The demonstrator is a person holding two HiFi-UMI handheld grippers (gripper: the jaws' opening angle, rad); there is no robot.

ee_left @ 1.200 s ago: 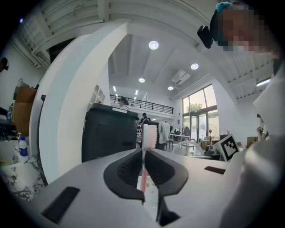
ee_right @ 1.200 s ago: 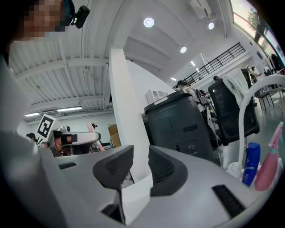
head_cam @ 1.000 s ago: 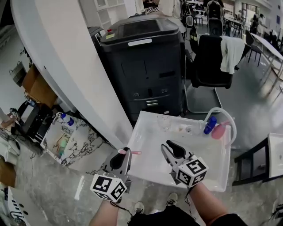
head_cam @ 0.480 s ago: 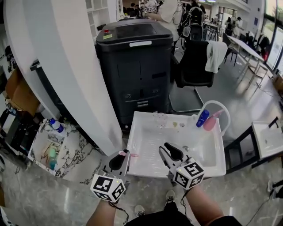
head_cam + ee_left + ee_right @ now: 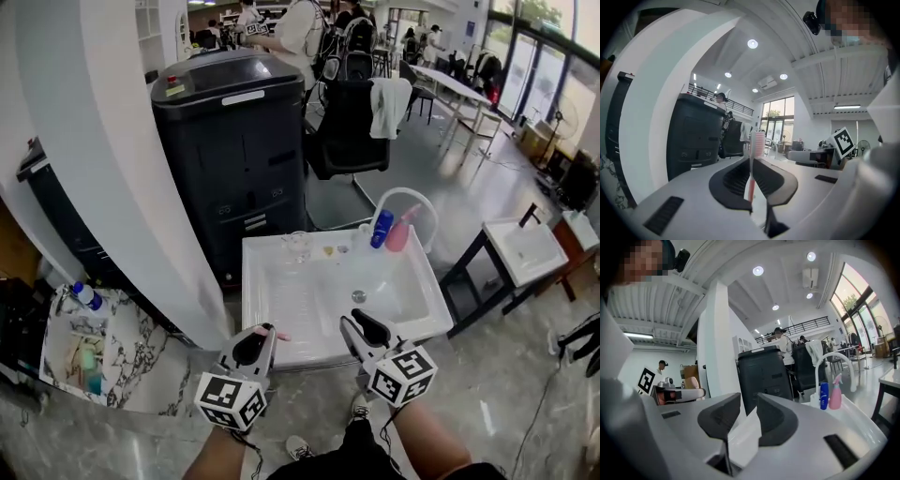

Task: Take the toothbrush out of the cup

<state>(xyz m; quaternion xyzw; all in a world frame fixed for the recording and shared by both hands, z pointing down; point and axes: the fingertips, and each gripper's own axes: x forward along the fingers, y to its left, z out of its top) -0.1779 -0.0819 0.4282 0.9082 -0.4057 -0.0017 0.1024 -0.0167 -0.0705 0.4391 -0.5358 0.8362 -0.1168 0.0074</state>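
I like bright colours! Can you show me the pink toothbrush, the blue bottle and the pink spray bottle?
toothbrush (image 5: 759, 142), left gripper view, on its pink head
blue bottle (image 5: 824, 398), right gripper view, middle of its body
pink spray bottle (image 5: 835, 401), right gripper view, on its lower body

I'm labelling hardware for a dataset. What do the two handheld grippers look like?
Both the left gripper and right gripper have pale grey bodies with black pads. Each carries a white cube printed with black square markers. The forearms show no sleeves.
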